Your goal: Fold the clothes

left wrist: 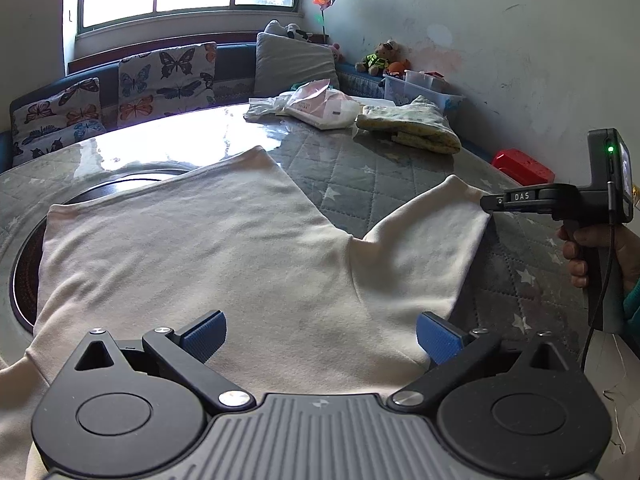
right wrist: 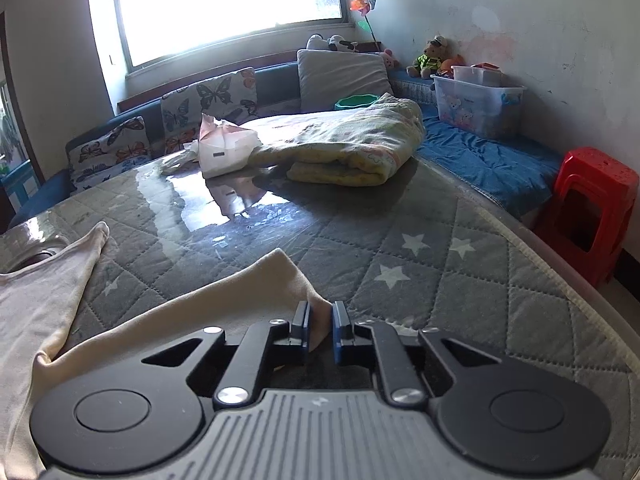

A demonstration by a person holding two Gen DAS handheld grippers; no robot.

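Observation:
A cream shirt [left wrist: 208, 248] lies spread flat on the quilted table, one sleeve [left wrist: 432, 232] stretched out to the right. My left gripper [left wrist: 320, 336] hovers open over the shirt's near part, its blue pads wide apart with nothing between them. In the left wrist view my right gripper [left wrist: 486, 203] pinches the sleeve's cuff, held by a hand at the right edge. In the right wrist view the same right gripper [right wrist: 320, 326] is shut on the sleeve cuff [right wrist: 280, 284], cream cloth showing between its blue pads.
The grey star-quilted table cover [right wrist: 440, 264] carries a folded yellow floral blanket [right wrist: 344, 148] and a pink-white paper package [right wrist: 224, 148] at the far side. A red stool [right wrist: 592, 204] stands right of the table. Butterfly cushions [left wrist: 168, 76] and a clear toy bin [right wrist: 476, 104] line the bench.

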